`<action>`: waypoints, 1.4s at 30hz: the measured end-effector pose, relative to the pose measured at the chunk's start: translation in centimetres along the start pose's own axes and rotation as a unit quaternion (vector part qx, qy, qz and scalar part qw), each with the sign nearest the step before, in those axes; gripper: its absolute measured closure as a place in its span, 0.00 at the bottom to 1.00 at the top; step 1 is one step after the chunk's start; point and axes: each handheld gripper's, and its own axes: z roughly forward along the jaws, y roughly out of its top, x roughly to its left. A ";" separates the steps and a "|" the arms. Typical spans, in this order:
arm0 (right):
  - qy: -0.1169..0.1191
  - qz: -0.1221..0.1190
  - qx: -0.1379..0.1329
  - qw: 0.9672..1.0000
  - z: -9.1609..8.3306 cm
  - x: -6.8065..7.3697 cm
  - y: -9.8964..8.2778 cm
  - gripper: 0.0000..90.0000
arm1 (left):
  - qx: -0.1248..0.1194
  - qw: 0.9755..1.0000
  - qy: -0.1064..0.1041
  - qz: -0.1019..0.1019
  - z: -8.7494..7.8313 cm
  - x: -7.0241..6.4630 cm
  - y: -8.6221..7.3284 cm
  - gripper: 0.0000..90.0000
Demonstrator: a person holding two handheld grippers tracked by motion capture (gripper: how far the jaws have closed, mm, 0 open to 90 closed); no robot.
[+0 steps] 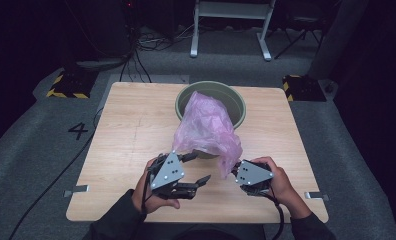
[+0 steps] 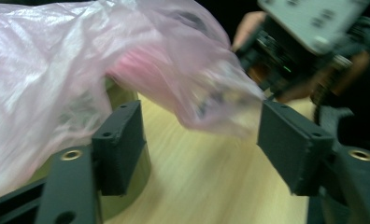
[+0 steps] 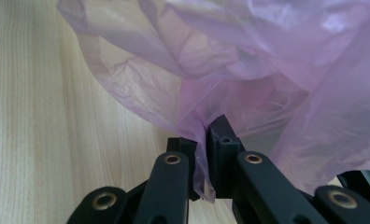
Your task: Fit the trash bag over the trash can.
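While the right claw (image 3: pixel 206 140) pinches the pink bag's (image 1: pixel 206 127) lower edge, the left claw (image 2: pixel 199 140) gapes just beside it, touching nothing.

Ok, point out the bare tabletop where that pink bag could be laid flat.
Free: the wide left part of the table, beside the green bin; a narrower strip right of the bin. Crowded: the near middle, with the pink bag, left gripper and right gripper.

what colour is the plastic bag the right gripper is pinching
The plastic bag is translucent pink-lilac; the right gripper view shows it best.
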 end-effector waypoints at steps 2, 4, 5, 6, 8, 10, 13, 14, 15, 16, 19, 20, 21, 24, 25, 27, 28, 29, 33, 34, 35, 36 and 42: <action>0.001 -0.002 0.002 1.000 0.0 0.1 0.0 0.96 | -0.011 1.000 -0.011 -0.026 0.8 0.6 0.3 0.33; 0.003 0.000 0.002 1.000 0.0 0.1 -0.1 0.96 | -0.018 0.999 -0.004 -0.041 1.5 1.0 0.5 0.34; 0.003 -0.001 0.003 1.000 0.0 0.1 -0.2 0.96 | -0.020 0.999 -0.004 -0.047 1.8 1.2 0.6 0.36; 0.003 0.000 0.004 1.000 0.0 0.2 -0.2 0.96 | -0.021 0.999 0.005 -0.050 2.0 1.3 0.7 0.36; 0.003 -0.002 0.004 1.000 -0.1 0.2 -0.3 0.96 | -0.020 0.999 0.015 -0.047 2.5 1.6 0.7 0.45; 0.004 0.000 0.001 1.000 -0.2 0.2 -0.4 0.95 | -0.022 0.998 0.036 -0.044 2.7 1.8 0.7 0.54; 0.003 -0.001 0.003 1.000 -0.3 0.3 -0.6 0.91 | -0.015 0.998 0.052 -0.034 2.9 2.1 0.6 0.71; 0.002 0.001 0.003 1.000 -0.4 0.3 -0.6 0.89 | -0.016 0.998 0.058 -0.027 2.8 2.2 0.5 0.76; 0.002 0.003 0.000 1.000 -0.5 0.3 -0.7 0.86 | -0.015 0.998 0.062 -0.020 2.8 2.3 0.5 0.82; 0.004 0.003 -0.004 1.000 -0.6 0.2 -0.8 0.83 | -0.018 0.997 0.068 -0.015 2.7 2.4 0.4 0.87; 0.007 0.011 -0.012 1.000 -1.1 0.2 -0.9 0.78 | -0.021 0.998 0.064 -0.010 2.6 2.9 0.4 1.00; 0.008 0.012 -0.015 1.000 -1.3 0.2 -1.0 0.75 | -0.021 0.998 0.063 -0.008 2.6 3.0 0.3 1.00; 0.010 0.014 -0.019 1.000 -1.4 0.2 -1.0 0.71 | -0.020 0.998 0.064 -0.006 2.6 3.0 0.3 1.00; 0.010 0.021 -0.017 1.000 -2.0 0.1 -1.1 0.69 | -0.045 0.999 0.026 -0.013 2.1 3.2 0.1 0.87; 0.006 0.026 -0.019 0.999 -2.2 0.0 -1.2 0.68 | -0.051 0.998 0.018 -0.017 2.0 3.2 0.1 0.69; 0.002 0.026 -0.015 1.000 -2.3 -0.1 -1.3 0.69 | -0.043 0.999 0.005 -0.022 2.1 3.1 0.1 0.46; 0.001 0.026 -0.013 1.000 -2.3 -0.1 -1.4 0.69 | -0.043 0.999 0.006 -0.028 2.1 3.0 0.1 0.39; 0.002 0.027 -0.013 1.000 -2.3 -0.1 -1.4 0.69 | -0.047 0.998 -0.004 -0.034 2.0 3.1 0.1 0.33; -0.003 0.024 -0.008 1.000 -2.1 -0.1 -1.4 0.69 | -0.050 0.998 0.002 -0.043 1.9 3.3 0.2 0.43; -0.003 0.025 -0.008 1.000 -2.0 0.0 -1.4 0.69 | -0.053 0.998 0.010 -0.044 2.0 3.3 0.2 0.49; -0.003 0.025 -0.008 1.000 -2.0 0.0 -1.4 0.69 | -0.054 0.997 0.016 -0.050 2.0 3.4 0.2 0.55; -0.001 0.024 -0.009 1.000 -2.1 0.0 -1.4 0.69 | -0.054 0.997 0.013 -0.052 2.1 3.6 0.2 0.64; 0.002 0.018 -0.004 1.000 -2.2 0.1 -1.3 0.65 | -0.065 0.995 0.051 -0.046 2.0 4.1 0.0 1.00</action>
